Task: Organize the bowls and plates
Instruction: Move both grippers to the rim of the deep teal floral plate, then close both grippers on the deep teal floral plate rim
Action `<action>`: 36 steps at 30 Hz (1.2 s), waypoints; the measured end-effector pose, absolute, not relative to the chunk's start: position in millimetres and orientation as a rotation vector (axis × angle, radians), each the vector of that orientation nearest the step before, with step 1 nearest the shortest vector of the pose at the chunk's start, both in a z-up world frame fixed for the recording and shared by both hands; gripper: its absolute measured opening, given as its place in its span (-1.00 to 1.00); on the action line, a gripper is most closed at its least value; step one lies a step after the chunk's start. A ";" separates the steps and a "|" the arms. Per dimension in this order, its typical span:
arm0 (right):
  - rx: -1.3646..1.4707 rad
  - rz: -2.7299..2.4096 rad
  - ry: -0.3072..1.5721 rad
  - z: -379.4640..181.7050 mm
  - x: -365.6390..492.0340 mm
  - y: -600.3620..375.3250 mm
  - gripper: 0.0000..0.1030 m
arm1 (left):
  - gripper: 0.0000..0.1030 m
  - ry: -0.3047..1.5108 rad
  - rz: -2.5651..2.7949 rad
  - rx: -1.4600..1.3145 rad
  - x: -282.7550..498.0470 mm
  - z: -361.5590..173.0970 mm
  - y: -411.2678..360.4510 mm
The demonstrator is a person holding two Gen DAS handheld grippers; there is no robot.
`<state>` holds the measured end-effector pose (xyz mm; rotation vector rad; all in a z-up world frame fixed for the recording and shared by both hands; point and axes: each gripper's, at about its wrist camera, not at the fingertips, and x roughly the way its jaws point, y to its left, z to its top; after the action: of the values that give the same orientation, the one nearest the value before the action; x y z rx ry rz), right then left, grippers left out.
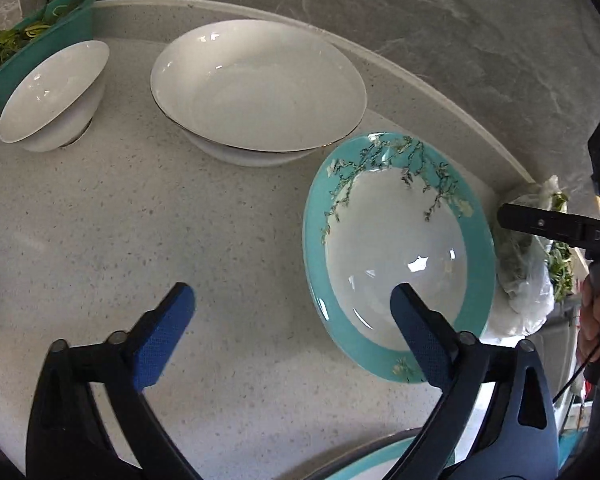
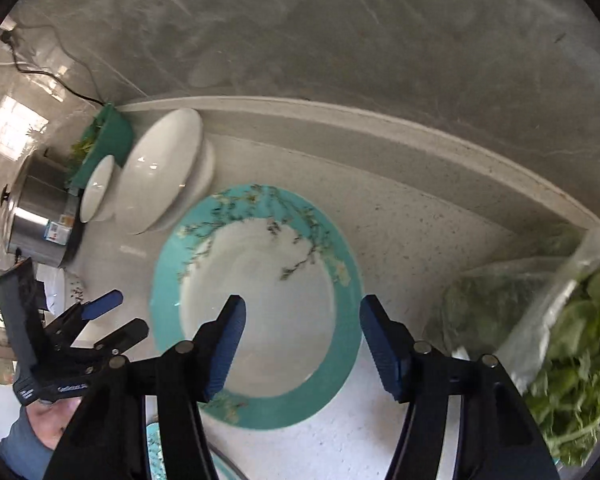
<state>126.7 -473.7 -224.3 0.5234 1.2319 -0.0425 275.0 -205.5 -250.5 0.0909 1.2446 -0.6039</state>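
A pale speckled surface (image 1: 148, 208) runs along a grey stone wall (image 1: 440, 40). On it sits a teal plate (image 1: 398, 264) with flower branches painted on its rim. Just behind it is a big white bowl (image 1: 260, 88), and farther left a small white bowl (image 1: 52, 92) beside a green tub (image 1: 56, 28) of leaves. A clear bag of greens (image 2: 560, 320) lies just right of the teal plate.

The left claw (image 1: 296, 304) is wide, with one finger over the plate's left side and the other over bare surface. It holds nothing. The right claw (image 2: 302, 312) is partly wide, with the plate's right rim between its fingers. I cannot tell if the pads touch it.

The plate looks smooth and shiny, so I think it could slip from a thin pinch on the rim. If both claws go for it, they may bump. If it tips, it could hit the big white bowl and chip.
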 end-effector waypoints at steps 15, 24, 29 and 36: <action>0.546 -0.037 1.310 -262.6 134.9 -490.7 0.07 | -0.37 1.299 -0.618 0.103 271.5 -287.3 -227.7; 0.570 -0.018 1.343 -273.6 138.9 -488.4 -0.43 | -0.54 1.294 -0.651 0.127 272.6 -289.1 -236.2; 0.593 -0.021 1.337 -275.3 140.0 -491.6 -0.51 | -0.69 1.288 -0.675 0.140 266.0 -287.2 -243.6; 0.468 -0.032 1.386 -272.4 145.1 -480.8 -0.57 | -0.70 1.293 -0.678 0.143 264.9 -288.3 -244.0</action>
<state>145.1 -480.8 -272.4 0.4677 1.3858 -0.0321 264.9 -244.0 -288.3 0.1429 1.2927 -0.6781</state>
